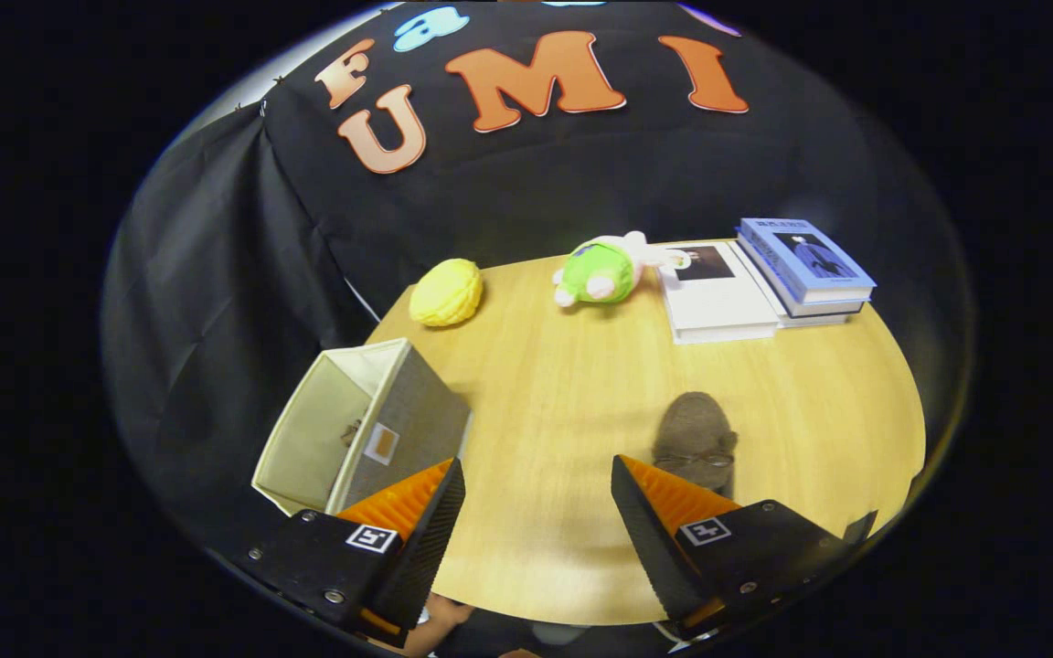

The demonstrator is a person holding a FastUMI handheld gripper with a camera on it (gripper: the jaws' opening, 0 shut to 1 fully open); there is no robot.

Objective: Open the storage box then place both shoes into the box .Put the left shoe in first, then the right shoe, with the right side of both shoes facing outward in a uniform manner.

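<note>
gripper view: black cloth wall (216, 302) behind round wooden table (563, 384). open box (362, 434) at table's left edge, something small inside. books (764, 274) far side. brown shoe (693, 439) just beyond right finger. gripper (537, 498) spread wide, empty.

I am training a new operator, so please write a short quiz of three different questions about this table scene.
1. True or false: the gripper is shut on the brown shoe.
2. Which lies beside the yellow toy? A) green plush toy B) a cup C) a bottle
3. Fill in: the storage box on the table is ____ (open or closed).

Key: 1 false, the fingers stand apart, holding nothing; 2 A; 3 open.
</note>
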